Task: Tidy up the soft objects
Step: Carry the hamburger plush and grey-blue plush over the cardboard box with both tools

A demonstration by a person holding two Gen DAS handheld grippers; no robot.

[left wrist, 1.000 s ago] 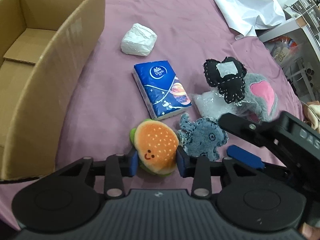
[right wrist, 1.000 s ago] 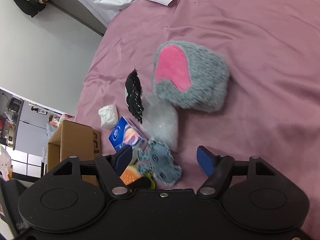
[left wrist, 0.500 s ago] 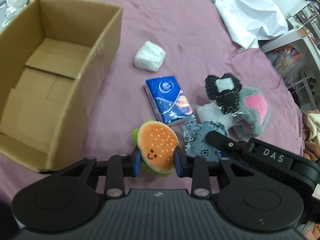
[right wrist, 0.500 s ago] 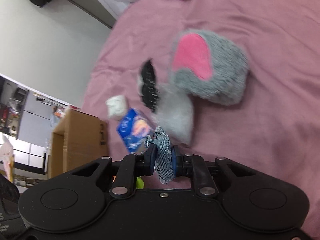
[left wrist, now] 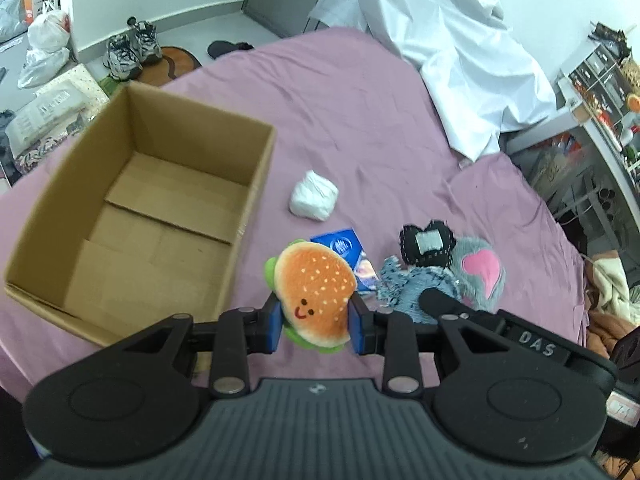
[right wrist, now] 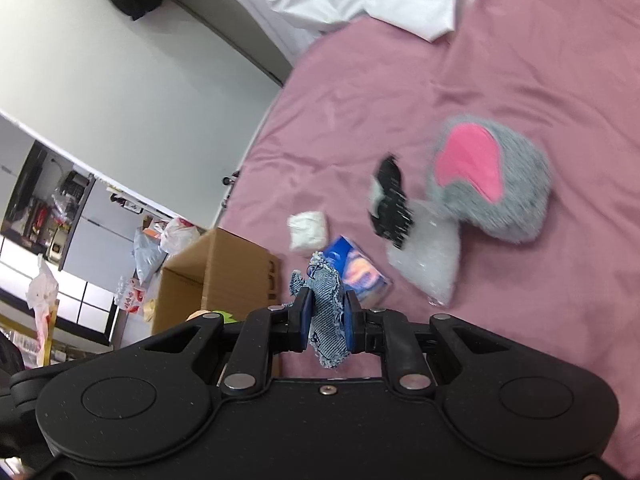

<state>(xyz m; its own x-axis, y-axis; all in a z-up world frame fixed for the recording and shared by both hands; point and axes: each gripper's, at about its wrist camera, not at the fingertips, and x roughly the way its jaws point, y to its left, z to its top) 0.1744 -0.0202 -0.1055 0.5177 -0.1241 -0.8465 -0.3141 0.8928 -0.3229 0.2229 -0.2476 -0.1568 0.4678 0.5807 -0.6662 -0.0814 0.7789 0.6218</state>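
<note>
While left tool (left wrist: 315,322) clamps burger plush (left wrist: 314,294) face-up, right tool (right wrist: 327,322) pinches denim toy (right wrist: 326,316) — long axis upright.

Left gripper (left wrist: 316,322) clamped, raised; right gripper (right wrist: 326,322) clamped, raised alongside.

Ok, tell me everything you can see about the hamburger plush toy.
The small orange hamburger plush toy looks like soft fabric: an orange bun dotted with pale seeds, a stitched smiling face with two black eyes and a red mouth, and green lettuce showing at its left edge and bottom. It is held off the purple sheet, face toward the camera, squeezed between the blue pads of the left gripper. It hangs just right of the open cardboard box; nothing else visibly touches it.
</note>
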